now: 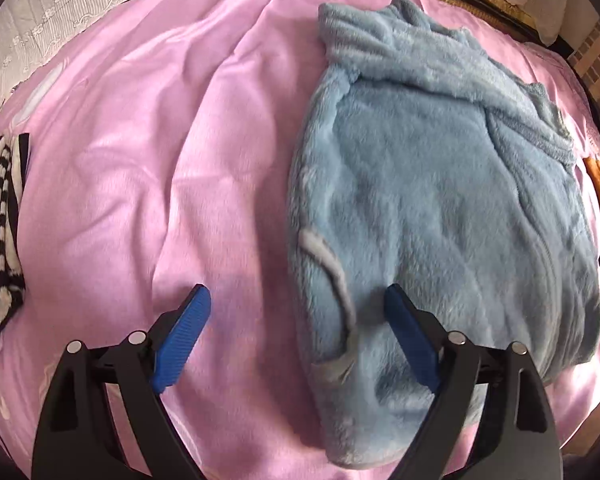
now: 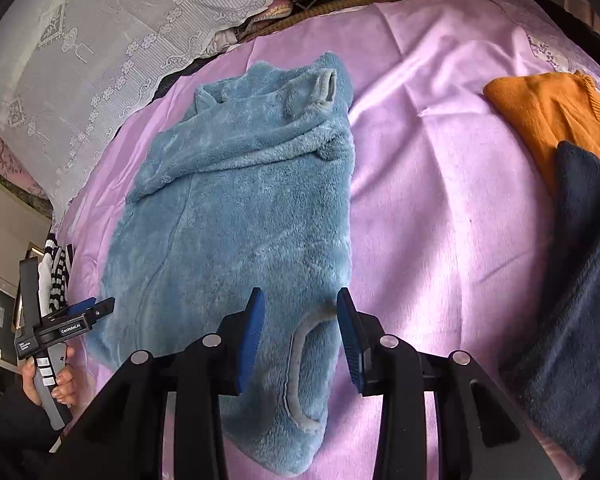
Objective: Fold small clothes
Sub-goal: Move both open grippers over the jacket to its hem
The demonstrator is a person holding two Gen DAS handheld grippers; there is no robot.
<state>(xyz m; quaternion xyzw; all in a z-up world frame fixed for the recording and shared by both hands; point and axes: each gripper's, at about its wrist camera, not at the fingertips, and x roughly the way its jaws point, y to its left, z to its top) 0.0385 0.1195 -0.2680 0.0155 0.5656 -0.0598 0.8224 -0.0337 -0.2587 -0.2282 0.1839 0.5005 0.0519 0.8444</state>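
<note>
left gripper (image 1: 296,308) gapes wide, empty, over the near left edge of the blue fleece garment (image 1: 440,208) lying flat on the pink bedsheet (image 1: 140,160); right gripper (image 2: 300,312) parted, nothing pinched; fleece looks soft, light, floppy; best pinched at its trimmed hem corners.

Blue fleece garment (image 2: 236,216) on pink sheet (image 2: 440,200); orange sweater (image 2: 548,120).
</note>
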